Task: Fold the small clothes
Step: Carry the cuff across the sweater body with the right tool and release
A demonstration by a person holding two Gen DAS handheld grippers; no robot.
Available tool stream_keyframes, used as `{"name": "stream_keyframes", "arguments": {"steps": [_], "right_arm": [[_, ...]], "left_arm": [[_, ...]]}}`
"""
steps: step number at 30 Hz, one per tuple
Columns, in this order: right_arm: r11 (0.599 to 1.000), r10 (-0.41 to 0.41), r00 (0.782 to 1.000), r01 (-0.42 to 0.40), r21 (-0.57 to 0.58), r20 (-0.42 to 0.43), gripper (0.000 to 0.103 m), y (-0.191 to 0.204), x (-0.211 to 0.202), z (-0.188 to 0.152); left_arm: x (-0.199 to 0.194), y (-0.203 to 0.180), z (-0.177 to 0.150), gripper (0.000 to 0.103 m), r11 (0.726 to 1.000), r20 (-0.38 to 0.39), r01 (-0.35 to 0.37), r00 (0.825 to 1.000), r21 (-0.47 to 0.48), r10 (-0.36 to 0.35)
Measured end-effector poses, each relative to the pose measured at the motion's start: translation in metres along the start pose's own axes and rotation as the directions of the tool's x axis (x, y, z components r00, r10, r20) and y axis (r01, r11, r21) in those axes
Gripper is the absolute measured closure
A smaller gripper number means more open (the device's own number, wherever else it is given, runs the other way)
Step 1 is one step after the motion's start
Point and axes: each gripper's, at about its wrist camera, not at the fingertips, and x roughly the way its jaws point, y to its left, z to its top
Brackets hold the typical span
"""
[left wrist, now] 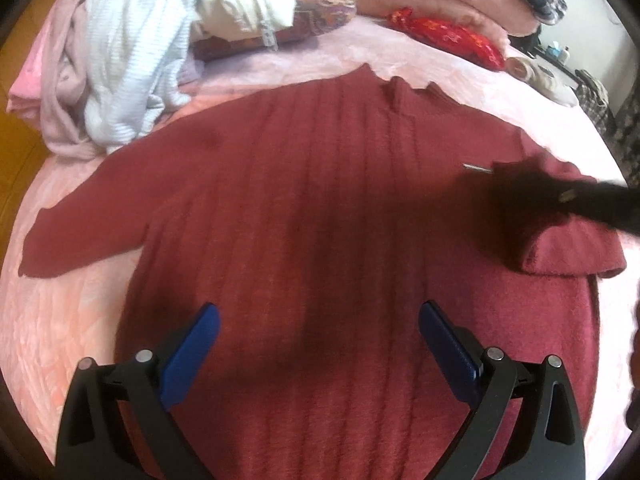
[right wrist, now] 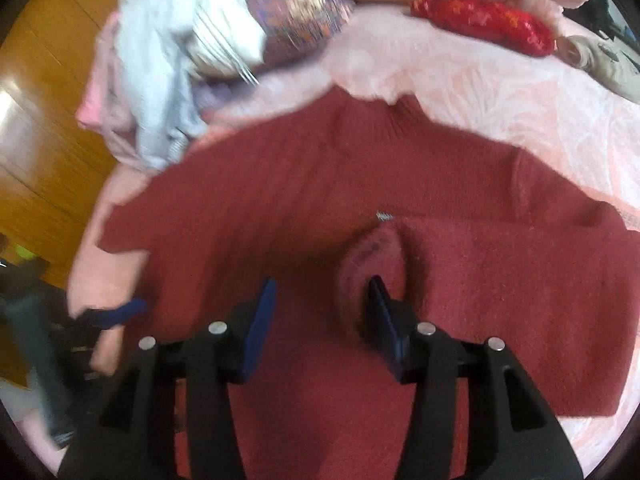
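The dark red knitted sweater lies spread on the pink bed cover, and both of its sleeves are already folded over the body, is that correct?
Not quite. Only one sleeve of the dark red knitted sweater is folded over the body; the other sleeve lies stretched out on the pink bed cover, as the left wrist view shows.

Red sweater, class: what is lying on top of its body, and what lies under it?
On the red sweater, one sleeve is folded across the body. Under it lies the pink blanket, visible all around; the part beneath the sweater is covered.
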Motion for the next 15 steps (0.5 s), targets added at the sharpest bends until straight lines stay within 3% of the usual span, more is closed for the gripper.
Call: {"name": "stream_keyframes", "arguments": {"steps": [8, 15], "right_arm": [[0.998, -0.01, 0.988, 0.001, 0.059, 0.154, 0.054, -0.037, -0.09, -0.028], [0.994, -0.087, 0.989, 0.077, 0.082, 0.123, 0.054, -0.072, -0.089, -0.071]], "left_arm": [[0.025, -0.055, 0.019, 0.004, 0.999, -0.038, 0.034, 0.999, 0.037, -0.033], [0.055, -0.09, 0.039, 0.004, 0.999, -0.075, 0.032, 0.997, 0.025, -0.03]]}}
